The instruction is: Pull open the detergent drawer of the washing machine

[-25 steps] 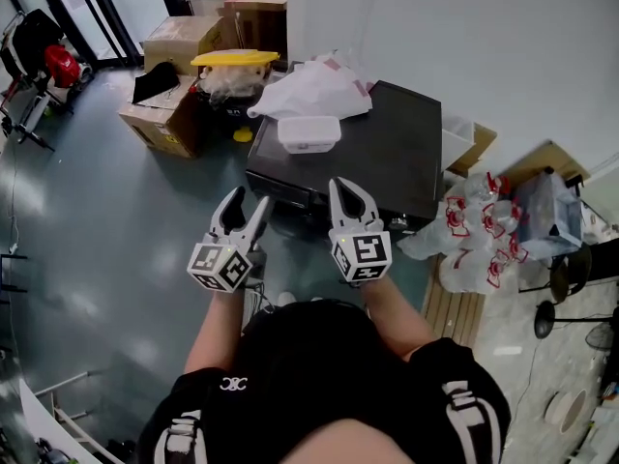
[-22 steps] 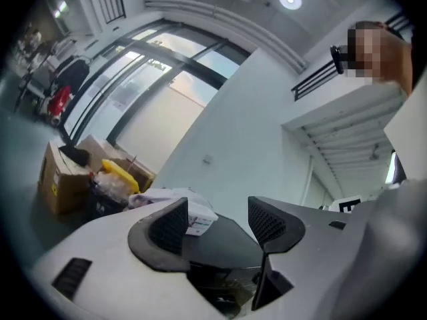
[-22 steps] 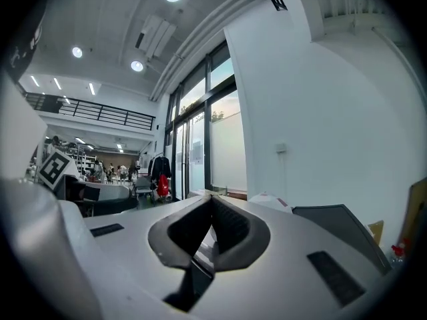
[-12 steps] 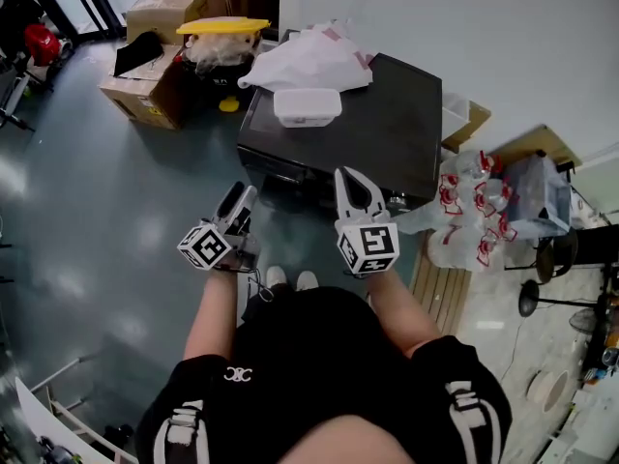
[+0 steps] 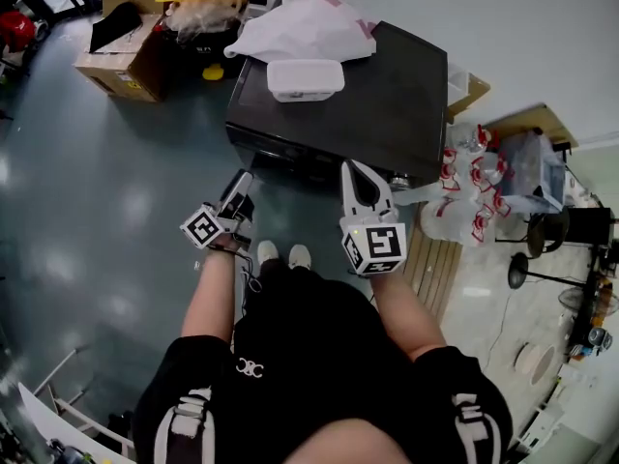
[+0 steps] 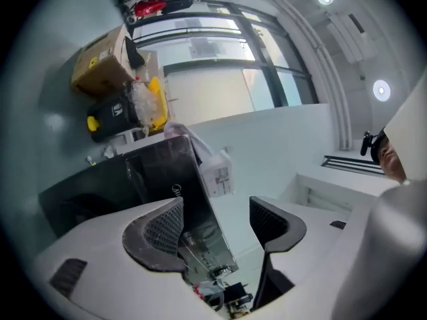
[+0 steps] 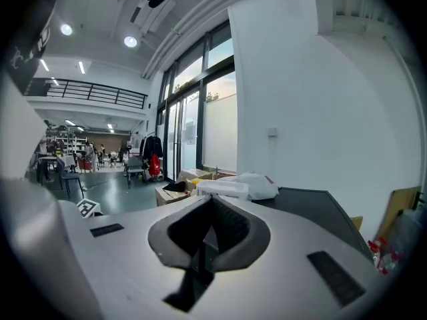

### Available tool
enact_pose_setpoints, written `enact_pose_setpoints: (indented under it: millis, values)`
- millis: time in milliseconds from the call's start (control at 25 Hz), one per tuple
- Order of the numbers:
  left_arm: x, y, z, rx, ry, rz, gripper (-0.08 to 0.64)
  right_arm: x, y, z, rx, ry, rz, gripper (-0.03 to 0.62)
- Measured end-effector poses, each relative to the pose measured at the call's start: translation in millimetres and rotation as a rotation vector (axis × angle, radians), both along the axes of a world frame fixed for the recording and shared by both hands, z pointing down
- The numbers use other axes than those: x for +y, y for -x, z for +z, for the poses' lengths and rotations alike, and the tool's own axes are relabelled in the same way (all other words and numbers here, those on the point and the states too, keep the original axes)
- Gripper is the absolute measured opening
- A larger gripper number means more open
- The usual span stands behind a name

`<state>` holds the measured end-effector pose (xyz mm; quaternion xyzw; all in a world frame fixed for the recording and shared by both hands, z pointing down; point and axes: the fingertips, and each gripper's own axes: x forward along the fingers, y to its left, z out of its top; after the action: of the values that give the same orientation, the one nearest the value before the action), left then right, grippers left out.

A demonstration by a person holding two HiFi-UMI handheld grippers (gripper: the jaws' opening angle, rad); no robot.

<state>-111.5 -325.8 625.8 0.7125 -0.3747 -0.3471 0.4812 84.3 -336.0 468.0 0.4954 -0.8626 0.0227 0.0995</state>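
The head view is looking steeply down from above onto the washing machine (image 5: 387,104) and the floor (image 5: 97,191). The left gripper view, rolled sideways, is facing the machine from near. The right gripper view is looking level across the machine's top from just beside it. All 3 views are sharing the white box (image 5: 305,78) on top.

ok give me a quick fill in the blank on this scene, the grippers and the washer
The left gripper, empty, is ____.
The right gripper, with nothing between its jaws, is ____.
The box on top of the washer is ____ in colour.
Missing words: open; shut; white.
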Motion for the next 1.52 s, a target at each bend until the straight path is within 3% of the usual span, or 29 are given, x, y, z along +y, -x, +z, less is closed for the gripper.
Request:
enact_pose_setpoints:
  millis: [200, 400, 640, 920, 1160, 1520]
  values:
    - [-24, -16, 35, 0.053, 0.027, 0.064, 0.290, -3, -6, 24, 0.021, 0.046, 0.019, 0.003]
    - [-47, -22, 55, 0.136, 0.021, 0.059, 0.290, -2, -10, 41, 0.048, 0.082, 0.024, 0.003]
    - [-71, -27, 77, 0.157, 0.016, 0.088, 0.290, -11, -18, 56, 0.066, 0.108, 0.057, 0.003]
    - [-93, -17, 82, 0.202, -0.022, 0.059, 0.290, -11, -25, 72, 0.075, 0.147, 0.085, 0.003]
    - [-104, -14, 73, 0.290, -0.107, 0.063, 0.281, -4, -36, 83, 0.091, 0.172, 0.107, 0.003]
    - [-107, -14, 77, 0.260, -0.147, 0.048, 0.248, 2, -35, 91, 0.078, 0.193, 0.134, 0.003]
